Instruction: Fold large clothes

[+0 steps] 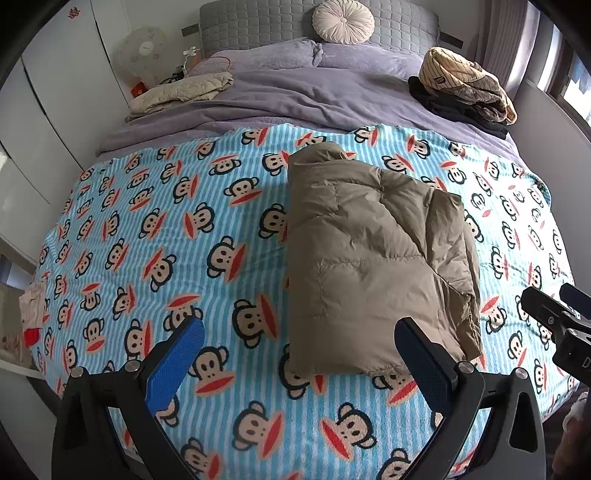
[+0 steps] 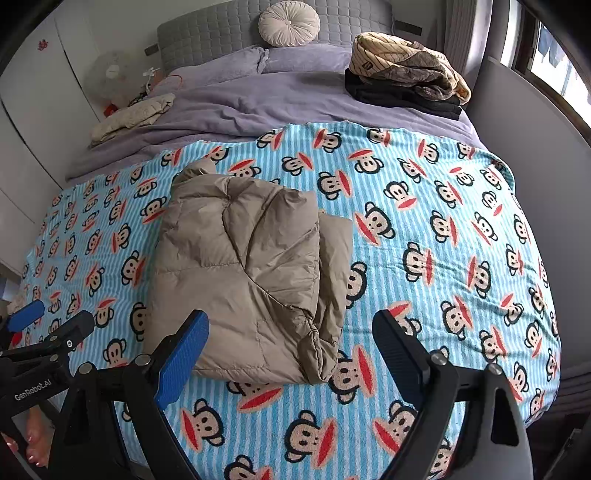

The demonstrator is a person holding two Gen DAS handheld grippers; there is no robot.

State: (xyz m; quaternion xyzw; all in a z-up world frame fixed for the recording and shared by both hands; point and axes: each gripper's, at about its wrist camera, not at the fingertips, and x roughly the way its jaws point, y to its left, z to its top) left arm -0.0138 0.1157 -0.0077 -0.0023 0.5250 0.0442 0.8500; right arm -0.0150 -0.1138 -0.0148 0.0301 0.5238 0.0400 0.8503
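A tan quilted puffer jacket [image 1: 376, 258] lies folded into a compact rectangle on the blue monkey-print blanket [image 1: 166, 229]; it also shows in the right wrist view [image 2: 247, 273]. My left gripper [image 1: 299, 332] is open and empty, held above the blanket just in front of the jacket's near edge. My right gripper [image 2: 291, 325] is open and empty, over the jacket's near right corner. The right gripper shows at the right edge of the left wrist view [image 1: 554, 310]; the left gripper shows at the left edge of the right wrist view [image 2: 48, 325].
A stack of folded dark and striped clothes [image 1: 465, 88] sits at the far right of the bed, a folded beige garment [image 1: 184, 92] at the far left. A round cushion [image 1: 343, 20] leans on the grey headboard. White wardrobes [image 1: 55, 110] stand left, a window wall right.
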